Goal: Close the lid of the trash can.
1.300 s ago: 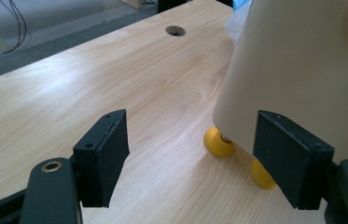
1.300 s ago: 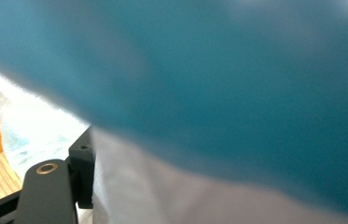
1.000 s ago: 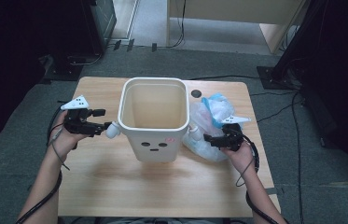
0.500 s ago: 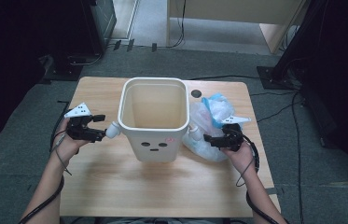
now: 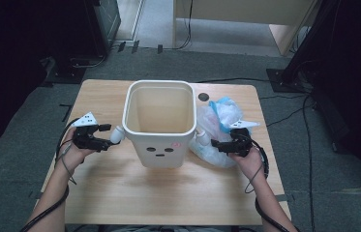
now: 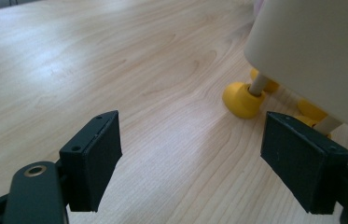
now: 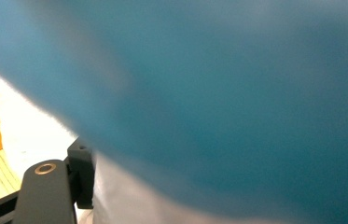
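A cream bin (image 5: 161, 145) with a drawn face stands mid-table on yellow feet (image 6: 241, 99). It has a small white knob on each side. My left gripper (image 5: 106, 136) hangs low over the wood just left of the bin, beside the left knob (image 5: 117, 135). Its jaws (image 6: 204, 168) are open with nothing but tabletop between them. My right gripper (image 5: 215, 143) points at the bin's right knob (image 5: 201, 137) and lies against a crumpled blue-and-clear plastic bag (image 5: 221, 121). The bag (image 7: 237, 93) is a blur across the right gripper view and leaves one finger (image 7: 81, 173) showing, so the grip is hidden.
The wooden table (image 5: 120, 193) has bare wood in front of the bin. A round dark hole (image 5: 203, 96) sits near its far edge. Grey carpet, dark stands and cables surround the table.
My left gripper has sunk toward the tabletop beside the bin's left side. The right gripper, bin and bag have stayed put.
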Demonstrator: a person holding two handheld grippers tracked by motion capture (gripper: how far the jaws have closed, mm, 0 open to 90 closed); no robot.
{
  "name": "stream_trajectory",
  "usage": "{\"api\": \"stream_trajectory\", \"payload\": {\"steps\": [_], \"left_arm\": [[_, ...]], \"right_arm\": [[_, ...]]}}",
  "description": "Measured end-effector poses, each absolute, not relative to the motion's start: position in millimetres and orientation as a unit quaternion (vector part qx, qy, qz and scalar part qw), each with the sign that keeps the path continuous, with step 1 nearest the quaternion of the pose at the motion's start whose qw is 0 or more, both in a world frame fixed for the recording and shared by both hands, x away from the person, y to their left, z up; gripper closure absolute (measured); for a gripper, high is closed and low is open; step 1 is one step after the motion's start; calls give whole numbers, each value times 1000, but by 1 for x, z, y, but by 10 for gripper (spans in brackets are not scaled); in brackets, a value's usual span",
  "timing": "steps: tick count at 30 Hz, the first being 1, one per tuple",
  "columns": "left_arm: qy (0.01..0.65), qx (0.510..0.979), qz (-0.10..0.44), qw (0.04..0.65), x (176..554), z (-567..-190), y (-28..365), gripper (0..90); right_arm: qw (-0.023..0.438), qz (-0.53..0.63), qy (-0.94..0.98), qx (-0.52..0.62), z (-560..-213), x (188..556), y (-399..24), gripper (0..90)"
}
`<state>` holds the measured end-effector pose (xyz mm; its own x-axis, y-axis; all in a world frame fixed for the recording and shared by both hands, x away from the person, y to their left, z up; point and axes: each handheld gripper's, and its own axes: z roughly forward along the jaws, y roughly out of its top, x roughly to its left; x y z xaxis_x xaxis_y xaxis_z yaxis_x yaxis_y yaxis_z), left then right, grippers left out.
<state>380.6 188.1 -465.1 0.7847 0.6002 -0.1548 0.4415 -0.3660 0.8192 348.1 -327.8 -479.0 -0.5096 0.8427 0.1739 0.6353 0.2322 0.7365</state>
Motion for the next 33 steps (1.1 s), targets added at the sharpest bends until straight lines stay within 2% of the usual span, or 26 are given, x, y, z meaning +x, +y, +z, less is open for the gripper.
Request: {"api": "stream_trajectory", "payload": {"steps": [33], "left_arm": [[338,840,91,414,391,-510,192,191]], "right_arm": [[129,393,776,476,-480,348,-326,253]]}}
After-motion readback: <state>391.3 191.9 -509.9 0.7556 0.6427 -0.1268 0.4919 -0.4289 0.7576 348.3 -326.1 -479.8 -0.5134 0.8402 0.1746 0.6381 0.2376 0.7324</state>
